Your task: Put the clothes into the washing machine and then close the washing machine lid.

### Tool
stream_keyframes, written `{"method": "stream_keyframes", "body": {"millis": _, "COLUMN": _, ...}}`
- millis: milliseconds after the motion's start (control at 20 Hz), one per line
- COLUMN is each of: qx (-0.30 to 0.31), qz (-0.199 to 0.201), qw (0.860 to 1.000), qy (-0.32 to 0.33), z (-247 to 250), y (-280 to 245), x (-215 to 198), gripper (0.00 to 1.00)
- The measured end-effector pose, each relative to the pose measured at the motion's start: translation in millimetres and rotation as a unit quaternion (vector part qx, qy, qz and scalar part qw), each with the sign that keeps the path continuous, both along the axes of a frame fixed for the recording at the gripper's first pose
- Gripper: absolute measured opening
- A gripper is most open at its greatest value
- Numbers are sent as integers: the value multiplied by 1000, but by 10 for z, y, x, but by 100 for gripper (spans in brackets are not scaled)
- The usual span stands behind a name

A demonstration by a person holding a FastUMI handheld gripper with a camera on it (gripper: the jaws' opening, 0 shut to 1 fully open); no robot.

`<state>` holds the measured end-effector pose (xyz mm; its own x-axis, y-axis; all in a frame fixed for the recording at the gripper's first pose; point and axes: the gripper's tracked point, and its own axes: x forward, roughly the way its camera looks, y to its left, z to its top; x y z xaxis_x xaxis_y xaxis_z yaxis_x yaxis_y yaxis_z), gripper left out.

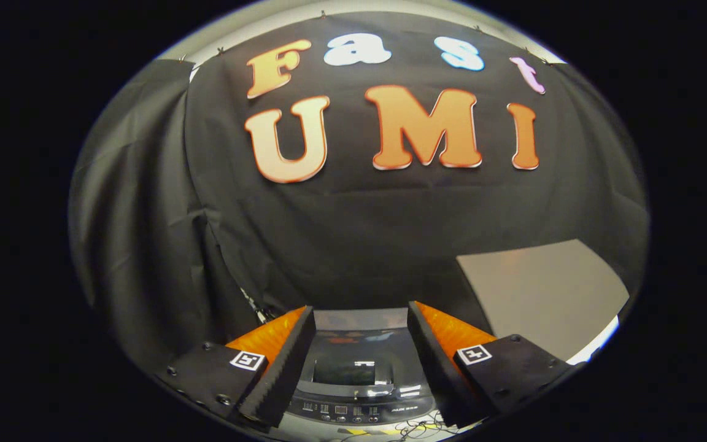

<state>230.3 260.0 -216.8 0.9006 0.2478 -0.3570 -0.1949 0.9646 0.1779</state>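
Note:
A top-loading washing machine sits low between my fingers, seen from above and in front. Its dark glossy lid lies flat and looks shut, with reflections on it. The control panel runs along the near edge, close to the fingers' base. My gripper is open with a wide gap, holding nothing, well above the machine. No clothes are visible.
A grey flat board or table top stands to the right beyond the right finger. Black cloth wall hangs behind the machine. Some thin cables lie in front of the control panel.

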Motion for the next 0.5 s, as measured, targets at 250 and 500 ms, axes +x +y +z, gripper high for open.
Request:
{"method": "stream_keyframes", "body": {"millis": 250, "qx": -20, "qz": -33, "qw": 997, "qy": -65, "z": 691, "y": -713, "x": -173, "gripper": 98}}
{"method": "stream_keyframes", "body": {"millis": 500, "qx": -35, "qz": -61, "qw": 992, "qy": -105, "z": 1120, "y": -1498, "x": -384, "gripper": 98}}
